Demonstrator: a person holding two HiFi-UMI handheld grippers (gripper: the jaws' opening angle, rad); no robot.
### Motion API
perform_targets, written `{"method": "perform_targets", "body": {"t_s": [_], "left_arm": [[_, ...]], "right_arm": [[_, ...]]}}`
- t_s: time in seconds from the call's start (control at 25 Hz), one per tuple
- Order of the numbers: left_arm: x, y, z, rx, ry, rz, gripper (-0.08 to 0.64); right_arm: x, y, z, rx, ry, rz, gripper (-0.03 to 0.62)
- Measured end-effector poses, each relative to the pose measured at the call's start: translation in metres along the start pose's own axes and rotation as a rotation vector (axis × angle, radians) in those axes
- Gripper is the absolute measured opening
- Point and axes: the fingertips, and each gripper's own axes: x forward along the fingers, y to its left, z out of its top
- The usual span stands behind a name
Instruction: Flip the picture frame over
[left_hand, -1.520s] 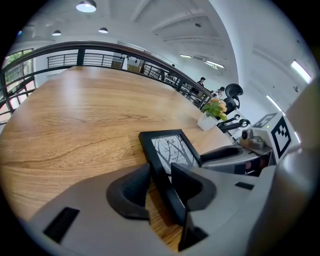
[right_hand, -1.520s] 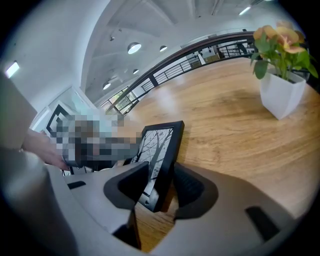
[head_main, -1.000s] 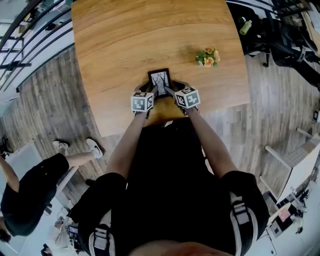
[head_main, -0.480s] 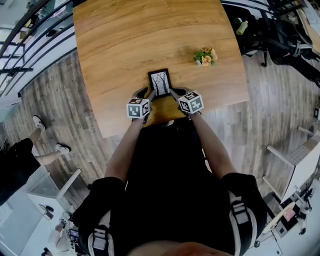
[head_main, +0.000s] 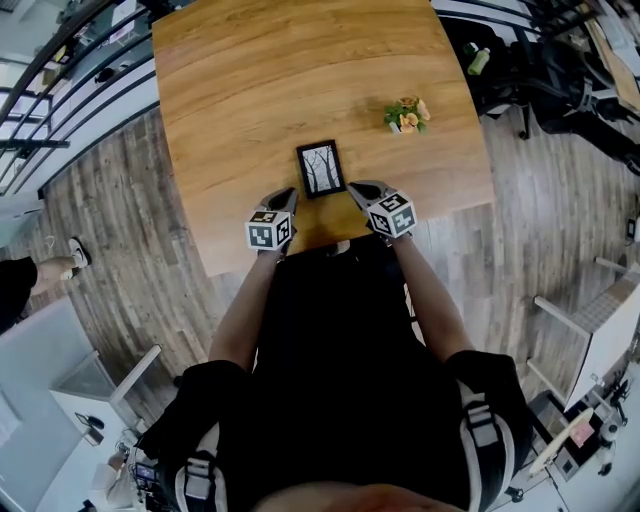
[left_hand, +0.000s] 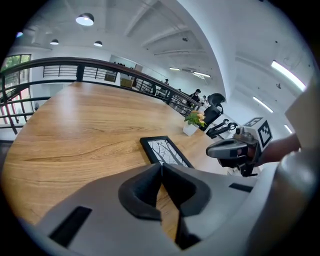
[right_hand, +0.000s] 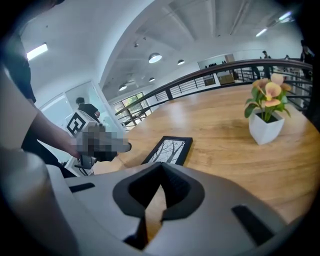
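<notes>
The picture frame (head_main: 321, 168) lies flat on the wooden worktop (head_main: 230, 90), near the edge by the person, and its tree picture faces up. From this I cannot tell if the flip is done or has yet to start. If it has yet to start, I think a claw must open first. It should then slide its tips under one long side, tip the frame up slowly, and lay it down softly so the glass does not bang. The left claw (head_main: 283, 197) sits just beside the frame's near left corner and does not touch it. The right claw (head_main: 358, 188) sits just beside the near right corner, also apart from it. Both claws have just been closing. Now they are closed tight, with nothing between their tips. A little flower pot (head_main: 406, 115) stands well off to the right, out of the way.
</notes>
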Motion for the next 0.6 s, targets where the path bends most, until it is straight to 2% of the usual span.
{"method": "perform_targets", "body": {"t_s": [0.24,0.6], "left_arm": [[-0.012,-0.008,0.002,0.035,-0.038,-0.017,0.026],[-0.031,-0.006,0.000,0.037,-0.061,-0.012,0.025]], "right_arm": [[-0.009,-0.002,0.004,0.009,-0.056,-0.006,0.008],[-0.017,0.002,0.003,-0.011,-0.060,-0.032,0.006]]}}
